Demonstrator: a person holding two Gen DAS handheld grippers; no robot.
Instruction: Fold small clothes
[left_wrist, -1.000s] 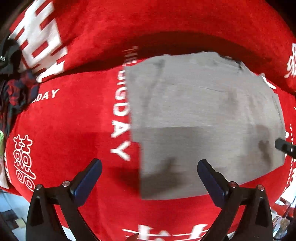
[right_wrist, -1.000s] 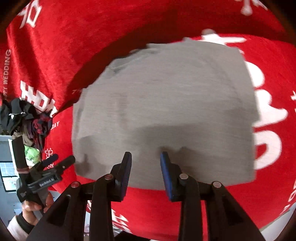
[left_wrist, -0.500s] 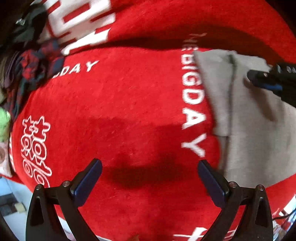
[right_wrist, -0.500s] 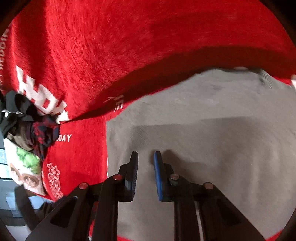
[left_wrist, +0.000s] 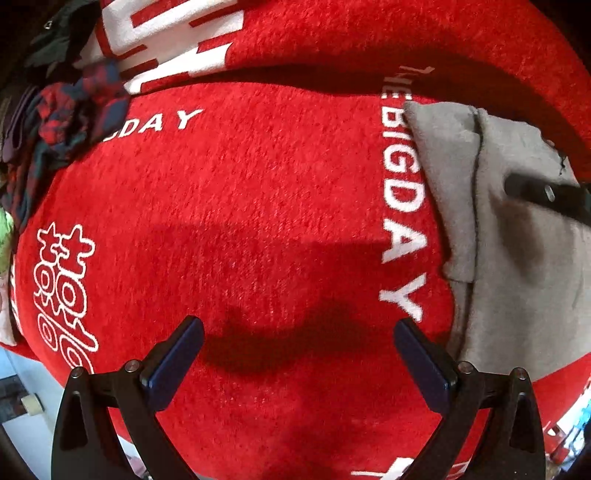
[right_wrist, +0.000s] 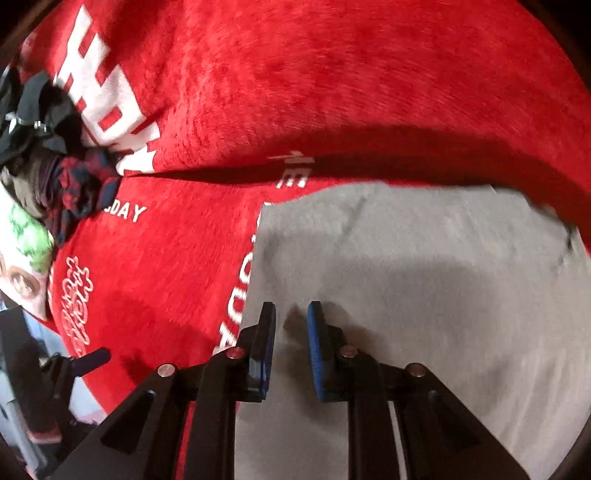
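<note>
A grey garment lies flat on the red blanket, with a narrow strip folded over along its left edge. My left gripper points straight down over bare blanket to the left of the garment, open wide and holding nothing. In the right wrist view the grey garment fills the lower right. My right gripper hovers just inside its left edge, the pads a narrow gap apart with no cloth between them. One right finger shows over the garment in the left wrist view.
A heap of other clothes, plaid red-and-navy and black, sits at the blanket's far left, with the plaid and a printed fabric also in the right wrist view. The blanket's edge drops off at the lower left.
My left gripper moved left off the grey garment onto bare blanket. My right gripper travelled left across the garment to its left edge, and its jaws narrowed.
</note>
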